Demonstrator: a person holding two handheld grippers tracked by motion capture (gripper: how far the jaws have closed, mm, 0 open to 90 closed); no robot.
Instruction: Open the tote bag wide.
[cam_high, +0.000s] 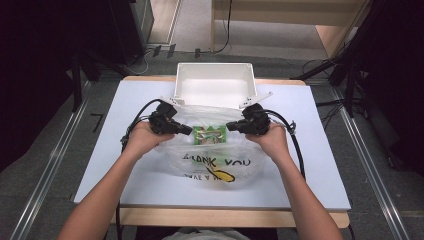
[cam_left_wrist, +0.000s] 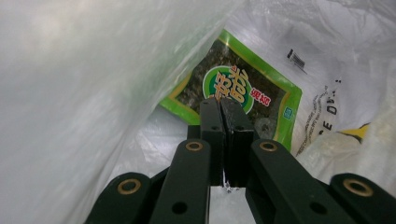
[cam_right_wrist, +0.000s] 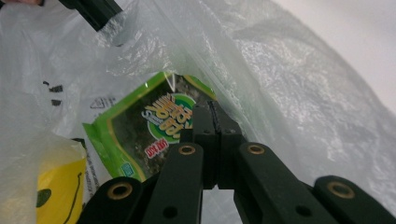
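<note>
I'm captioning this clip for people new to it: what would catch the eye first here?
The clear plastic bag printed THANK YOU, mid-table, with a green snack packet lying in it. The left gripper and right gripper pinch the bag's mouth from either side, jaws shut. Behind stands a white bin.

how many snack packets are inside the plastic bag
1. A green packet lies inside the plastic bag at its open mouth, between the left gripper and right gripper. Crumpled plastic could hide others.
</note>
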